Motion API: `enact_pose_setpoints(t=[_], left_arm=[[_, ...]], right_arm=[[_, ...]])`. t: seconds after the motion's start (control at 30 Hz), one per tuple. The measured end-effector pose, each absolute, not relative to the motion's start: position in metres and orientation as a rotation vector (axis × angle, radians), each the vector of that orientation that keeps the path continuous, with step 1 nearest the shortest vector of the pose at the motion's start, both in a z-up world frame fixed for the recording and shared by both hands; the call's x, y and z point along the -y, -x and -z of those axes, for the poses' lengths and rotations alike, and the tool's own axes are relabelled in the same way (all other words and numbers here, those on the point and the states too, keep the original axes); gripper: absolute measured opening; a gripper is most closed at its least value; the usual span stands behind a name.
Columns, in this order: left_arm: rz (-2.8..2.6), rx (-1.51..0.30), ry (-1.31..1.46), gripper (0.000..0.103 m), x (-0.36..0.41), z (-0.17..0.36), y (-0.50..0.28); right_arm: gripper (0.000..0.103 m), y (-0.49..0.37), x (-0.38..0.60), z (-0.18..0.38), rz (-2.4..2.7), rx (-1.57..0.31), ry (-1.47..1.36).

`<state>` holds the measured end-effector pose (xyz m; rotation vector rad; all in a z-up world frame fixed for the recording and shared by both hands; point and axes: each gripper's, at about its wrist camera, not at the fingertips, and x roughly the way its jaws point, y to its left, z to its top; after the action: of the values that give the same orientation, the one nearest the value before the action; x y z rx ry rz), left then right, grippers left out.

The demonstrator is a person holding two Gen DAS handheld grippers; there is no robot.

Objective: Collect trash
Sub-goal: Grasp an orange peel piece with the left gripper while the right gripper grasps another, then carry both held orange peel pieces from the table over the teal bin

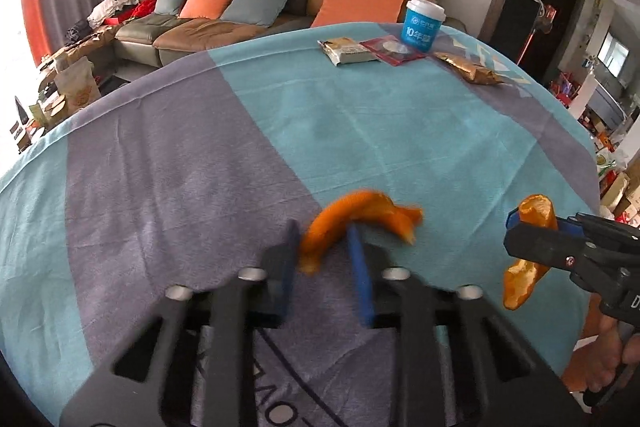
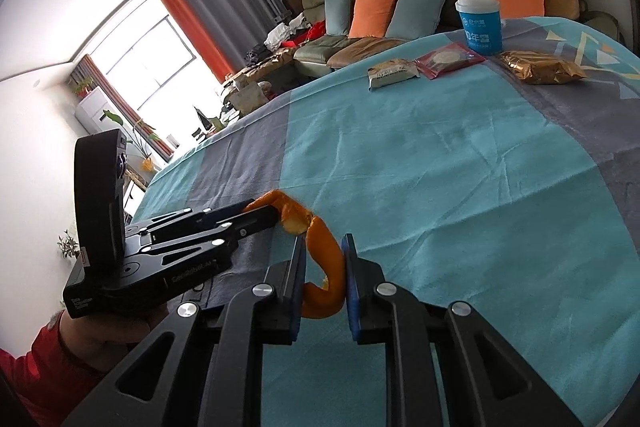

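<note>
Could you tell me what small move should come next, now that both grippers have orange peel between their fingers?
Probably lift both peels clear of the tablecloth. The left gripper and the right gripper each pinch a piece of orange peel, and no bin shows in either view.

Printed marks on the bench, as I see them through the wrist cameras.

The blue cup (image 2: 479,23) carries a white logo above large characters beginning "10" then "年"; the rest I cannot read. The left tool (image 2: 276,217) body bears small white lettering, too fine to make out. Wrapper print is illegible.
</note>
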<state>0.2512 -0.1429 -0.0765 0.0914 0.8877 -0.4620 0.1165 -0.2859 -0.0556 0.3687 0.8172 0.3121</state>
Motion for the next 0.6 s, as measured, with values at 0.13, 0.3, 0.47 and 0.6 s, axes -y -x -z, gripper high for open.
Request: enact_pose_setpoints(t=[0.13, 0.3, 0.47, 0.6], left_arm=[[0.457, -0.877, -0.070, 0.011, 0.141, 0.073, -0.244], [0.429, -0.823, -0.021, 0.011, 0.129, 0.059, -0.218], [0.376, -0.746, 0.034, 0.011, 0.104, 0.034, -0.183], [0.291, -0.671, 0.060, 0.011, 0.076, 0.013, -0.148]], right_arm=[[0.016, -0.115, 0.286, 0.053, -0.316, -0.808, -0.372], [0.015, -0.112, 0.278, 0.044, -0.342, -0.788, -0.350], [0.015, -0.108, 0.258, 0.028, -0.394, -0.751, -0.306], [0.015, -0.105, 0.235, 0.015, -0.447, -0.723, -0.257]])
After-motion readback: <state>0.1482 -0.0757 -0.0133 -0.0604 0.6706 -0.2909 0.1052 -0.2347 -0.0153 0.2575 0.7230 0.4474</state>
